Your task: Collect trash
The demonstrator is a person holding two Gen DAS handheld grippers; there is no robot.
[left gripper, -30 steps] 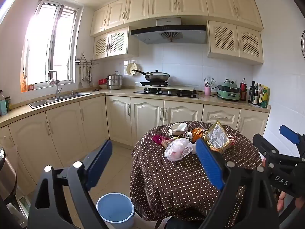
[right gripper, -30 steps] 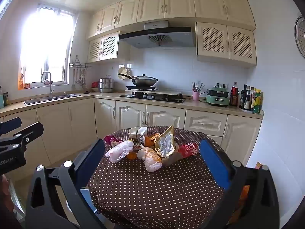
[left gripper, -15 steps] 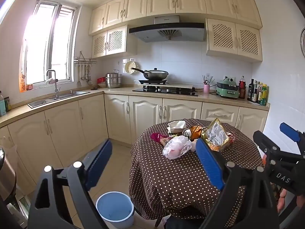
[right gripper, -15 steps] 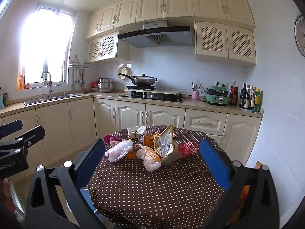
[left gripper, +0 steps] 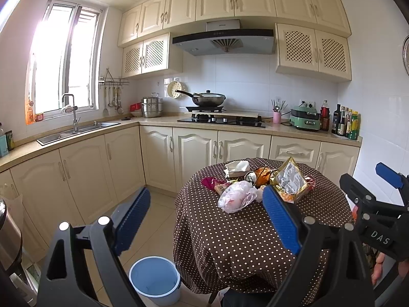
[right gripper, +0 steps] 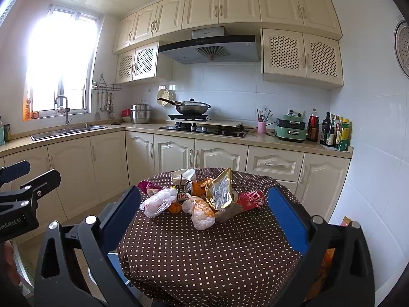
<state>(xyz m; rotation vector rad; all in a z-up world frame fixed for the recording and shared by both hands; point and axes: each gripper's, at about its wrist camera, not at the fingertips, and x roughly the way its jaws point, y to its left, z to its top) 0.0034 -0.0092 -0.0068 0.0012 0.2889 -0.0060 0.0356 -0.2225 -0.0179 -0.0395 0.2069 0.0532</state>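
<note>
A heap of trash lies on a round table with a brown dotted cloth [left gripper: 242,232] [right gripper: 204,250]: a white plastic bag [left gripper: 236,199] [right gripper: 158,200], a gold foil snack bag [left gripper: 288,179] [right gripper: 221,192], a red wrapper [right gripper: 251,199], a tissue pack [left gripper: 236,167], a can and orange peel. A blue bin [left gripper: 154,278] stands on the floor left of the table. My left gripper [left gripper: 204,217] is open and empty, short of the table. My right gripper [right gripper: 204,220] is open and empty above the table's near side.
Cream cabinets and a counter run along the back and left walls, with a sink [left gripper: 76,131], a stove with a wok [left gripper: 207,99] and bottles [left gripper: 345,122]. A steel appliance [left gripper: 7,232] stands at the far left. Tiled floor lies between table and cabinets.
Both views have shifted slightly, with the table a little lower and farther in the frame. Both grippers stay open.
</note>
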